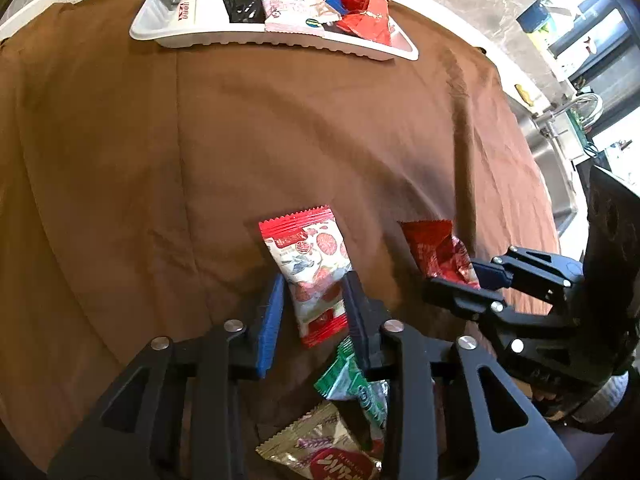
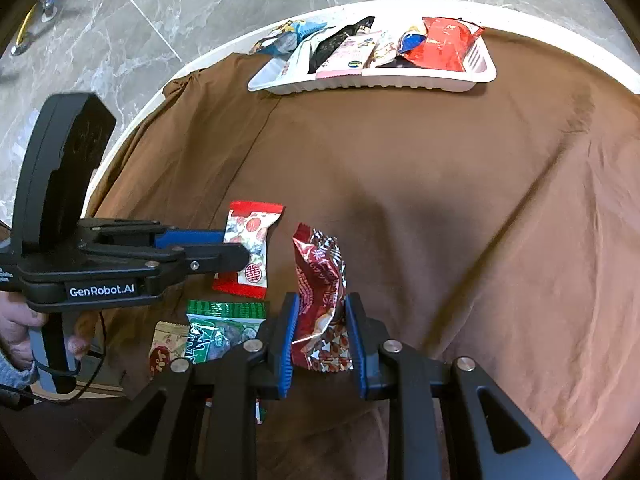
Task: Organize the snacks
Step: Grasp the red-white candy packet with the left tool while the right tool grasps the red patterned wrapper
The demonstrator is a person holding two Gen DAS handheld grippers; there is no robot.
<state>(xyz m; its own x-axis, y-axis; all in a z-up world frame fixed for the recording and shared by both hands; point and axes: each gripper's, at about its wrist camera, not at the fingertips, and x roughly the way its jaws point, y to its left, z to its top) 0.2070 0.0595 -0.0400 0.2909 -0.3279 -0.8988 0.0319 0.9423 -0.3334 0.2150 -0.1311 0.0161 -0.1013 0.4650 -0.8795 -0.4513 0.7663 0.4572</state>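
Two claws are each gripping one packet above the brown-clothed tabletop (image 2: pixel 440 200): the left claw (image 1: pixel 314 304) is pinching a red-and-white snack packet (image 1: pixel 312 264), the right claw (image 2: pixel 322 332) a dark red one (image 2: pixel 320 300). Two more packets, green (image 2: pixel 224 332) and gold (image 2: pixel 166 350), are lying nearby; the white tray (image 2: pixel 380 82) is holding several others.
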